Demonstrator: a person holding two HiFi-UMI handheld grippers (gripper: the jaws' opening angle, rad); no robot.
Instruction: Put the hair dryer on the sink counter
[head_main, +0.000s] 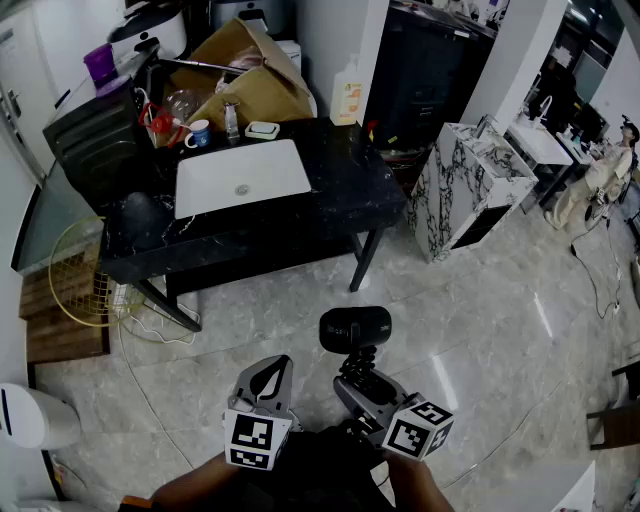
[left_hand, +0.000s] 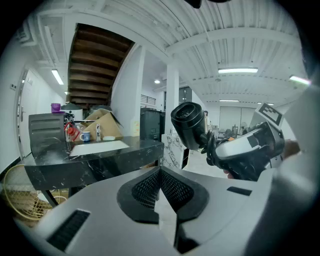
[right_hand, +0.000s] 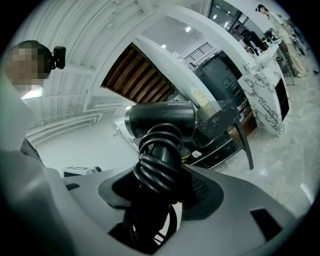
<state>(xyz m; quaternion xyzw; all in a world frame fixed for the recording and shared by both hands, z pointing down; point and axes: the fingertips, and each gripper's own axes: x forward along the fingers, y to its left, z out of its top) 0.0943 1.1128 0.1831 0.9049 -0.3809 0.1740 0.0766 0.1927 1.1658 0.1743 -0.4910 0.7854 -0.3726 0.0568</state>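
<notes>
A black hair dryer with its cord coiled round the handle stands upright in my right gripper, which is shut on the handle. In the right gripper view the dryer's barrel lies across the top and the coiled handle runs down between the jaws of that gripper. My left gripper is beside it on the left, shut and holding nothing. From the left gripper the dryer shows at upper right. The black marble sink counter with its white basin stands well ahead across the floor.
On the counter's back edge are a mug, a soap dish and a cardboard box. A marble-patterned cabinet stands to the right, a wire basket to the left, a white bin at lower left. A cable runs over the floor.
</notes>
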